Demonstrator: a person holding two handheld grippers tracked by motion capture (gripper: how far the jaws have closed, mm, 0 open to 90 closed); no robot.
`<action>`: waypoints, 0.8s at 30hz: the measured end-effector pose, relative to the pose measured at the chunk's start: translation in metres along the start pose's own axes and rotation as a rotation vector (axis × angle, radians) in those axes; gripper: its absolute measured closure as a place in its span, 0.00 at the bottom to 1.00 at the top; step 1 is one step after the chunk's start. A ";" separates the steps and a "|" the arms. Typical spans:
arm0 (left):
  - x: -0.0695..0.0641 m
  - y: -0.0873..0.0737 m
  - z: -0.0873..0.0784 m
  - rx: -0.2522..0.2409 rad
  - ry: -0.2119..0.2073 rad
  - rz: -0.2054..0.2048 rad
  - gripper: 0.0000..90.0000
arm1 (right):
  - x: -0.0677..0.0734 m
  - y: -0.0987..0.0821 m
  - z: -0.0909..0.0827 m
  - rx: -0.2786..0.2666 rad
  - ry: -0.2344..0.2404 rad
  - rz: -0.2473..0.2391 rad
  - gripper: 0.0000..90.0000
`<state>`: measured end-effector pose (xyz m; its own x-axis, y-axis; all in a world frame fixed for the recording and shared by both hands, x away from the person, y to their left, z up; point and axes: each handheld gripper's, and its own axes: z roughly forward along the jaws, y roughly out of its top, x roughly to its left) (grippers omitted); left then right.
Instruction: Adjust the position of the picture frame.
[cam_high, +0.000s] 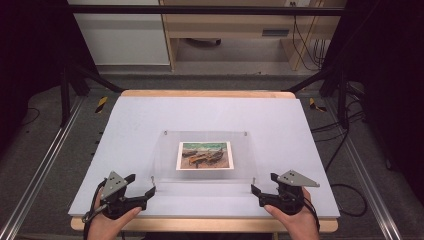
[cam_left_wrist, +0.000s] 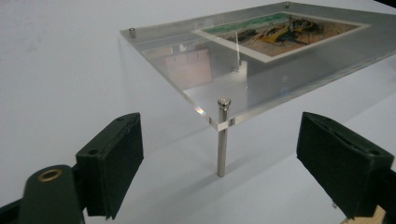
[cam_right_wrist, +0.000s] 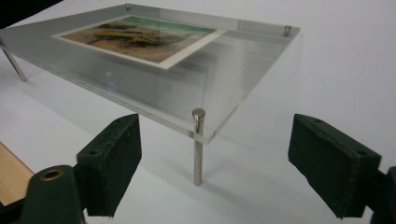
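In the high view, both hands enter from the bottom edge, wrists low. The left gripper (cam_high: 148, 191) sits at lower left and the right gripper (cam_high: 256, 191) at lower right, each aimed inward at a near corner of the clear acrylic frame (cam_high: 165, 152) in the centre. Both stand wide open, jaws holding nothing; a metal corner post (cam_left_wrist: 222, 140) rises between the left one's pads, untouched. The frame stands on the grey table (cam_high: 290, 130); a painted print (cam_high: 205, 155), possibly of boats, lies inside it.
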<state>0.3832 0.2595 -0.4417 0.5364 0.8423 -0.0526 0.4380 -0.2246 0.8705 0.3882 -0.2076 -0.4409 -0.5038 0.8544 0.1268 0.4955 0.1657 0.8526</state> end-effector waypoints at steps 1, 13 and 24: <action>0.002 0.006 -0.001 -0.004 -0.010 0.005 0.12 | 0.000 0.009 0.000 0.004 0.004 -0.007 0.15; 0.005 0.051 0.010 0.021 -0.041 0.058 0.11 | 0.001 0.053 0.011 -0.004 0.045 -0.059 0.19; 0.009 0.060 0.024 0.050 -0.045 0.067 0.22 | -0.003 0.055 0.031 0.071 0.074 -0.054 0.37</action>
<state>0.4317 0.2413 -0.4017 0.5969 0.8021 -0.0179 0.4351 -0.3049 0.8472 0.4384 -0.1858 -0.4102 -0.5807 0.8051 0.1208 0.5136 0.2471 0.8217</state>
